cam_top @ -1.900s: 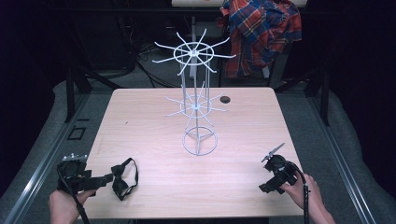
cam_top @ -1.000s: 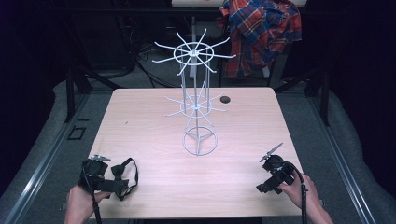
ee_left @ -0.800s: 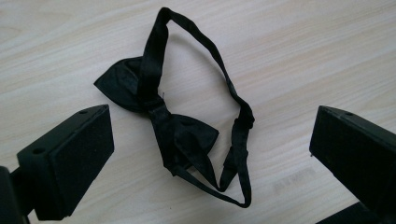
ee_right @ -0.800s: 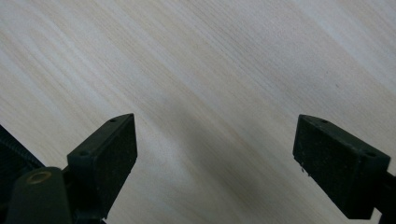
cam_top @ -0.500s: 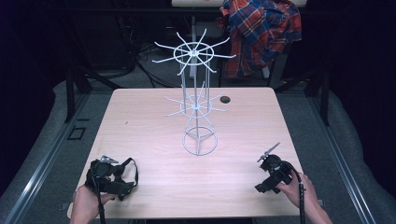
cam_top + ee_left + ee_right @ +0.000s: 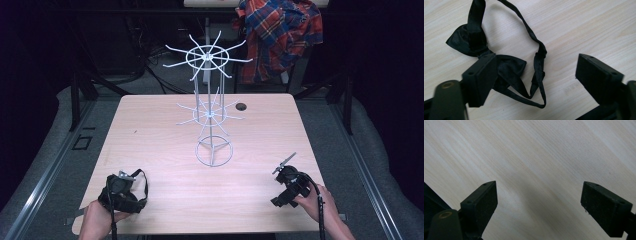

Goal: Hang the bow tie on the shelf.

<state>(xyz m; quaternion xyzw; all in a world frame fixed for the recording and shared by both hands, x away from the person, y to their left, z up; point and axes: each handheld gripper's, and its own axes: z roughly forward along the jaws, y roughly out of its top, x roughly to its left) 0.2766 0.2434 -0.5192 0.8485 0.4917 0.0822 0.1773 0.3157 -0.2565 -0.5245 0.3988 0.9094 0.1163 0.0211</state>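
Dark curtains and a plaid shirt [image 6: 280,35] hung at the back frame a pale wooden desk [image 6: 160,125], where a person seated at the near edge works a pair of hand-held tongs; the left tongs [image 6: 536,75] sit low over a black bow tie [image 6: 474,41] lying flat near the desk's front left corner, their jaws having just been closing, with the tie's strap [image 6: 537,52] and one wing between them but the pads not yet pressing on cloth; the right tongs [image 6: 539,195] rest wide apart over bare wood at the front right, holding nothing; the step in hand looks like the pick-up of the tie, and the next move would call for closing fully on the fabric near the knot, then lifting toward the white wire rack [image 6: 210,110] at the desk's centre; counted: one bow tie, one rack with two tiers of hooks, one shirt, two tongs, one small dark hole [image 6: 242,106] in the desk.
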